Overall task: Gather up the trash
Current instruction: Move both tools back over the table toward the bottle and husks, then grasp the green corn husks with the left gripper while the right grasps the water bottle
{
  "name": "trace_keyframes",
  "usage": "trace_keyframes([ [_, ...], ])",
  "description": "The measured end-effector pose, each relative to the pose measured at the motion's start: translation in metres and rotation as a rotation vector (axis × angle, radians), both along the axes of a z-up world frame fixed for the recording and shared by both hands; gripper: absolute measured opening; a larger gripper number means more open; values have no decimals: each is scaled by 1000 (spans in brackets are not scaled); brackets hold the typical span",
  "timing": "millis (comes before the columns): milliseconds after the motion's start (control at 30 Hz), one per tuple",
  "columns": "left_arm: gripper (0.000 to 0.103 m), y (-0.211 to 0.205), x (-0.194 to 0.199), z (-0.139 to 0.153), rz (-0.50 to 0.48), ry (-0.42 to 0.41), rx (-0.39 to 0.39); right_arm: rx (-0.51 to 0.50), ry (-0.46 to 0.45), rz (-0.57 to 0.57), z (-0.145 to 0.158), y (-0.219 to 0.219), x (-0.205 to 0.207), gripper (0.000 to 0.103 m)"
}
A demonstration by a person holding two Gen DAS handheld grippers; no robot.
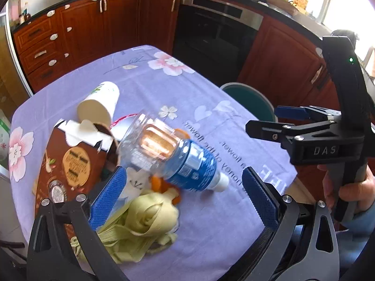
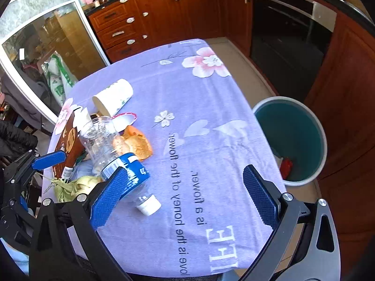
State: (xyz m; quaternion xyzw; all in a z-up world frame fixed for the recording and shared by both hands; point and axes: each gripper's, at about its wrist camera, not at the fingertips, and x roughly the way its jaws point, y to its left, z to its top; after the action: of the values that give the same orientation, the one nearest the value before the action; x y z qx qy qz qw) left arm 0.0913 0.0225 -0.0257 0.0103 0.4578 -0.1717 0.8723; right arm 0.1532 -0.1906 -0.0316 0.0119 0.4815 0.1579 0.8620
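While both fingers (image 1: pixel 110 194) wide apart, bottle (image 1: pixel 178 161) unheld.

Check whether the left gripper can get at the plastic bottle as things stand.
Probably yes. The left gripper is open, and the plastic bottle lies on its side just ahead of its fingers with nothing on top. The corn husks and orange peel crowd in below it.

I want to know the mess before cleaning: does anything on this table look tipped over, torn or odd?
Yes. The white paper cup lies on its side, and the clear plastic bottle with a blue label lies tipped over too, its white cap still on. The brown cardboard carton is torn open at the top. Pale green husks are strewn at the near edge.
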Motion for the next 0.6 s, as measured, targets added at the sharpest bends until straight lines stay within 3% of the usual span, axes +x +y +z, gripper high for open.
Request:
trace_keyframes([
  [300,99,56,-21,-37,29,90,17,44,81,172,-29,60,1,95],
  [600,99,47,-20,-52,-42,115,49,-1,84,292,-47,103,9,95],
])
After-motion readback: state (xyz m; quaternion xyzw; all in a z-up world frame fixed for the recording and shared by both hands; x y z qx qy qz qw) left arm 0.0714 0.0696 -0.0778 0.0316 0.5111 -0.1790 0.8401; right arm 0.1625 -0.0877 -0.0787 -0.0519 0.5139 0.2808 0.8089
